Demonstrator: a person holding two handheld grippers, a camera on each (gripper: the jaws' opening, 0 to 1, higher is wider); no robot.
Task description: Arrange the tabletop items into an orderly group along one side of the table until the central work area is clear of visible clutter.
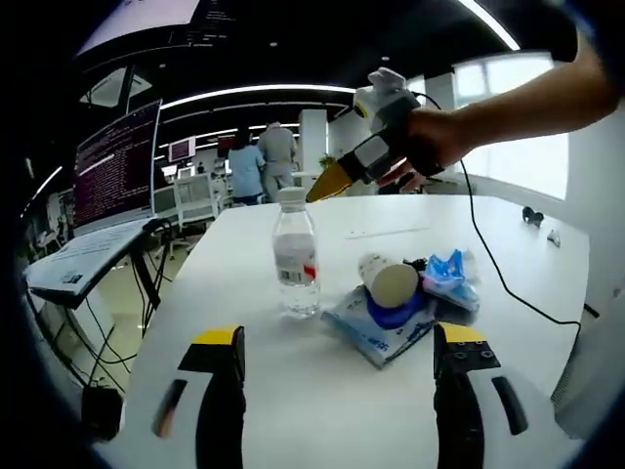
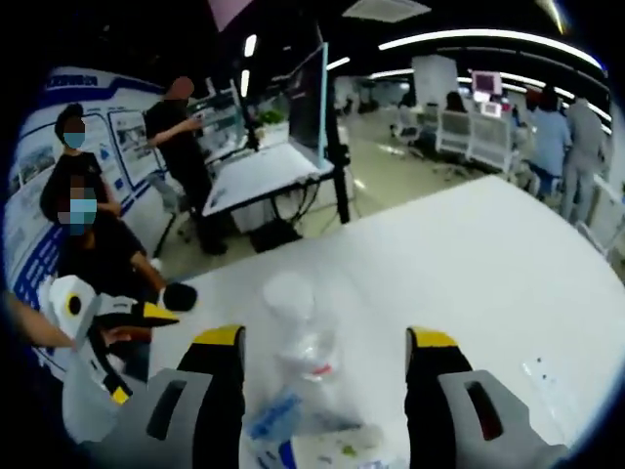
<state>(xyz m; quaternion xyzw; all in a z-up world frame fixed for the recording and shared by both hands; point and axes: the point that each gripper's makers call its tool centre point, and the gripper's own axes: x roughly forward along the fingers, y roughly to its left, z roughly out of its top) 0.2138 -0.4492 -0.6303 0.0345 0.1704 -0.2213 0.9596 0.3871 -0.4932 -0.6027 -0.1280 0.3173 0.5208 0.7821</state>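
while both grippers gape, the bottle [image 1: 295, 256] (label print unreadable) stands on the table [image 1: 293, 391].

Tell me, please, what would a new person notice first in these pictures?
A clear water bottle stands upright in the middle of the white table, beside a small heap of blue packets. Above it the right gripper hangs in a hand, and the left gripper waits open before the bottle.
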